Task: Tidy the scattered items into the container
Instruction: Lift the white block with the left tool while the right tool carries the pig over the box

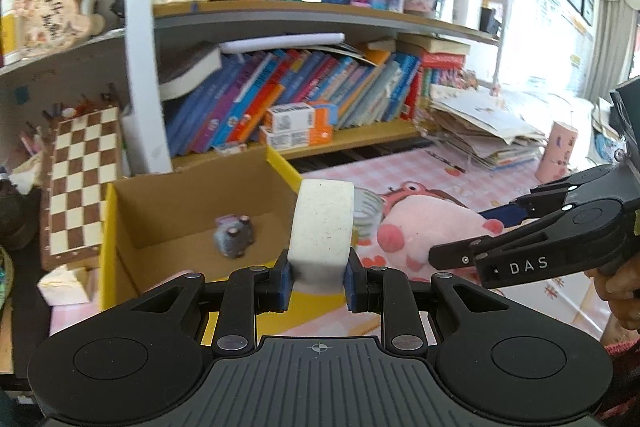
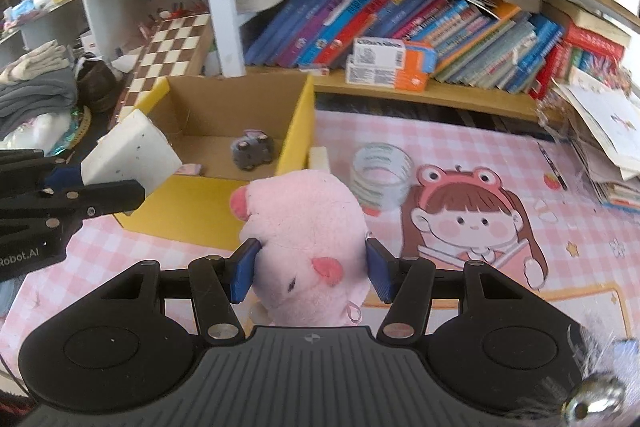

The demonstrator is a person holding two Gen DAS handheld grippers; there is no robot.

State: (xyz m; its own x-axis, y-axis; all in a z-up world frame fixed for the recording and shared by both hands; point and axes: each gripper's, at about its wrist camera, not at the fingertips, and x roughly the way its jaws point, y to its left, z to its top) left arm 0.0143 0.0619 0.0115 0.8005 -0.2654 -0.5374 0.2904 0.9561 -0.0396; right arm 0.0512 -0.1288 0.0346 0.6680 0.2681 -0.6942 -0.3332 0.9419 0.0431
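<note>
My left gripper [image 1: 316, 277] is shut on a white speckled block [image 1: 322, 227], held above the front edge of the open yellow cardboard box [image 1: 120, 267]. The block also shows in the right wrist view [image 2: 132, 155]. A small grey toy car [image 1: 235, 234] lies inside the box [image 2: 298, 123], also seen from the right [image 2: 253, 149]. My right gripper [image 2: 310, 269] is shut on a pink plush pig [image 2: 304, 239], just right of the box's front corner. The pig shows in the left wrist view [image 1: 432, 231]. A clear plastic spring coil [image 2: 382, 175] stands on the mat.
The pink checked mat [image 2: 560, 227] carries a cartoon girl print. A small white block [image 2: 320, 157] lies against the box's right wall. A chessboard [image 1: 80, 179] leans left of the box. Bookshelves [image 2: 400, 15] stand behind, a paper stack [image 1: 488, 131] at right, folded cloth [image 2: 36, 87] at left.
</note>
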